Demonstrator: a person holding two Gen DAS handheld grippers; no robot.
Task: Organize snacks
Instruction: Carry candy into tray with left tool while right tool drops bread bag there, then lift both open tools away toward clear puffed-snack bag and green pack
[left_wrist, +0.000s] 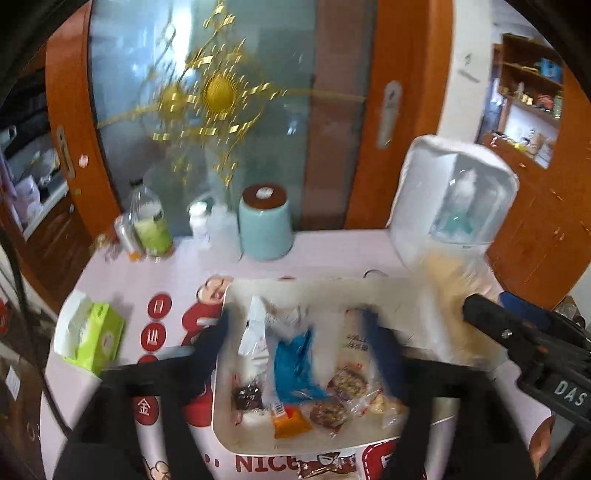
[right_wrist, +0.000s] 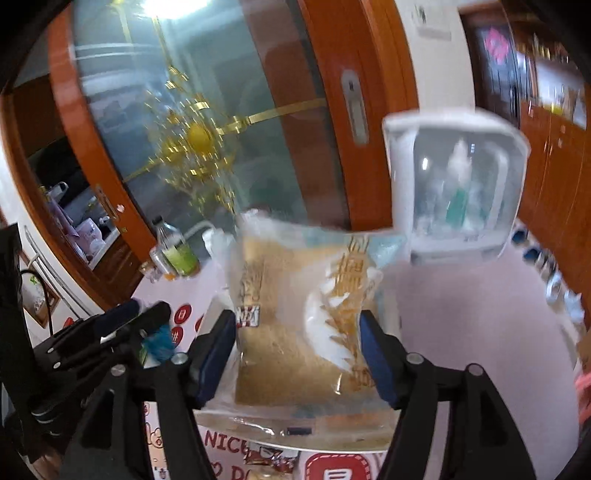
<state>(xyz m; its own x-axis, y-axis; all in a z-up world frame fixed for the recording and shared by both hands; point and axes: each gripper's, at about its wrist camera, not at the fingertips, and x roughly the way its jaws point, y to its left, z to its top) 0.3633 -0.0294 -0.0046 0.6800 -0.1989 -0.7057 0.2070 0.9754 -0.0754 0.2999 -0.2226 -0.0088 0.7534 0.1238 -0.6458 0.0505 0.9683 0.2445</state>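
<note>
A: Pretty sure this is someone's home, dining corner maybe?

B: Agreed. Orange wooden sliding door (left_wrist: 402, 110) with frosted glass and a gold ornament (left_wrist: 218, 92), cartoon-print tablecloth (left_wrist: 177, 280), tissue pack (left_wrist: 92, 332), drink bottle (left_wrist: 149, 221), a white countertop cabinet (left_wrist: 454, 192) holding bottles, and cluttered wooden shelves (left_wrist: 532, 96) out back.

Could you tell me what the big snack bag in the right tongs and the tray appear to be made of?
Snack bag: thin clear plastic film, glossy; its tan contents show through.
Tray: likely hard white plastic, smooth, with a rounded moulded rim; melamine is possible.
</note>
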